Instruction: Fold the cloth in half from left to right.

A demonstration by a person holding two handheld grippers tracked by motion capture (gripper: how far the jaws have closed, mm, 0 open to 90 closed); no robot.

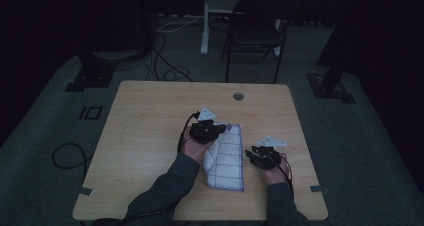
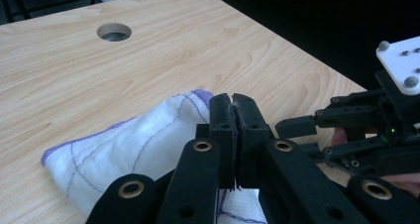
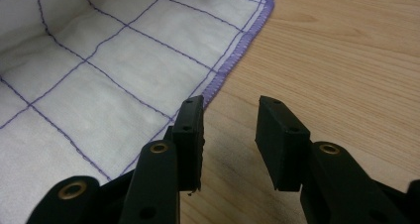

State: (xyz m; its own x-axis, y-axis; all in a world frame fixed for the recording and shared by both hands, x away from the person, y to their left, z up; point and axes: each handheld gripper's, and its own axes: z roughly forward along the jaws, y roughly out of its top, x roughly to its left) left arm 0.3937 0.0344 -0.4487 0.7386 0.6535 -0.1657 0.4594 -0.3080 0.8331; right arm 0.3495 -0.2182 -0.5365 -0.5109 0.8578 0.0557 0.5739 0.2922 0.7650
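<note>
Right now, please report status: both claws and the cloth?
Left claw shut, a thin fold of the white checked cloth apparently pinched. Right claw open, over bare table beside the cloth's purple hem. Nothing in the way.

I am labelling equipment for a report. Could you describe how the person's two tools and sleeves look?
Both the left tool and the right tool are black, with two flat, block-shaped jaws on arms fixed by brass-ringed rivets. Each carries a pale three-cornered plate on top and trails a black cable. A small green light glows on the right one in the left gripper view. The sleeves are dark grey-green.
</note>
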